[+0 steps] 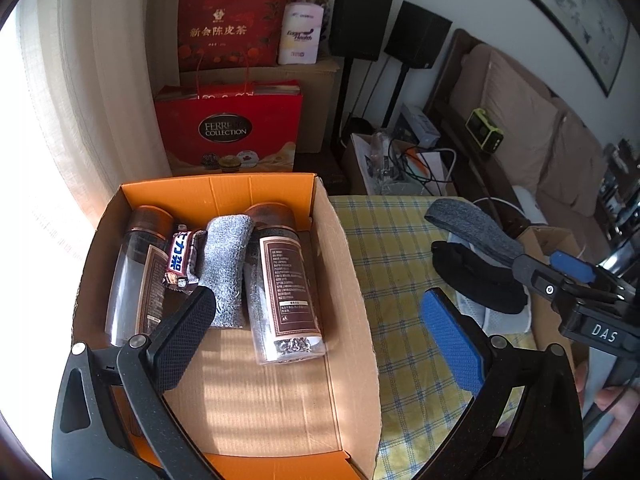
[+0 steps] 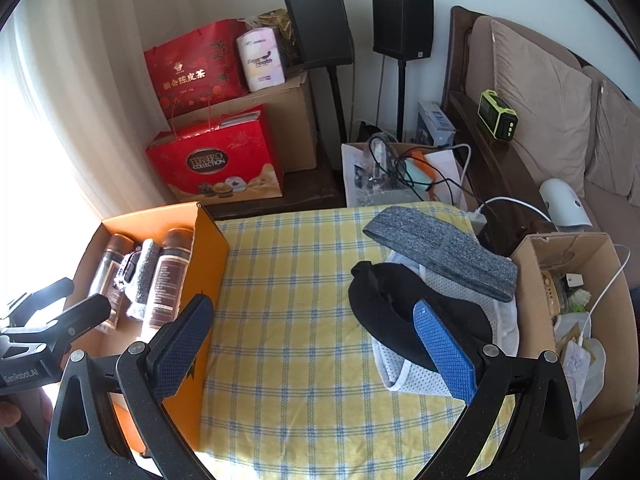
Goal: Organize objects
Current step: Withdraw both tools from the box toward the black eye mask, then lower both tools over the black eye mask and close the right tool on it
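Observation:
An open cardboard box (image 1: 344, 280) with orange flaps stands at the left of the yellow checked tablecloth (image 2: 300, 280). Inside lie two clear bottles with brown caps (image 1: 286, 280) (image 1: 136, 272), a rolled grey cloth (image 1: 226, 268) and a chocolate bar (image 1: 180, 256). My left gripper (image 1: 318, 338) hangs open over the box's near right wall, holding nothing. On the cloth's right side, a black fabric piece (image 2: 396, 304) and a grey band (image 2: 440, 252) lie on white mesh fabric (image 2: 416, 376). My right gripper (image 2: 314, 348) is open and empty, its blue pad over the black piece.
A second cardboard box (image 2: 532, 256) of clutter stands at the table's right edge. Red gift bags (image 2: 216, 164), speakers on stands (image 2: 402, 24), a box of cables (image 2: 384, 176) and a sofa (image 2: 540, 92) lie beyond the table. A hand (image 1: 616, 404) shows at lower right.

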A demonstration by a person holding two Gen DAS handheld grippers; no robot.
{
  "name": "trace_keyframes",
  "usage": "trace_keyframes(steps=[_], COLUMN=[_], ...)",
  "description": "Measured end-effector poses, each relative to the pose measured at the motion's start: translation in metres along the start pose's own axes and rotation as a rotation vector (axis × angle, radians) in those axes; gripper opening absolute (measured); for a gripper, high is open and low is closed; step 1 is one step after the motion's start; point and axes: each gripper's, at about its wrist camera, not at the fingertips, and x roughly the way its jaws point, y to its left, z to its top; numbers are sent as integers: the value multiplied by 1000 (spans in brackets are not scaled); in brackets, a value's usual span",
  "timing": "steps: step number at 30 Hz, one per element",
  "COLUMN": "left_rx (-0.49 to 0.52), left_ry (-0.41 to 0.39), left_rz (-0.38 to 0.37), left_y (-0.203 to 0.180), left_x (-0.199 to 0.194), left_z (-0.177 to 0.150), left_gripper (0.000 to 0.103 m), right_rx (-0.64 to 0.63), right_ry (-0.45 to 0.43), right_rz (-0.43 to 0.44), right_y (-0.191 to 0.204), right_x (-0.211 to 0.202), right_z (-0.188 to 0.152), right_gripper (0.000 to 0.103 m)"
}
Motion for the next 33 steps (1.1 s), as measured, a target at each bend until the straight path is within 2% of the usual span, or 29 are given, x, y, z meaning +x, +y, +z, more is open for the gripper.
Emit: trace_keyframes(steps=[3,10,15,26,31,33], left_rx=[7,-10,40,47,78,92], left_ry=[18,27,65,142,170,183], left_rz=[-16,-114,-104,-190,-178,-177], left_y=[-14,-40,-65,-103,-119,-127], left_x=[3,9,27,67,89,98], left_z=[1,6,5,2,3,1], left_gripper=[103,103,103,103,103,99], right_rx=[5,54,103,169,193,196], right_ry=[-4,-1,0,26,62,80], right_rz=[-9,-36,-57,-81,-69,-65], right_y=[-11,-58,-93,-138,-152,-156], right_x=[-3,-11,-14,3,17,25], right_z=[-1,-2,-6,-13,-21,-25], right_gripper=[101,101,101,100,90,83])
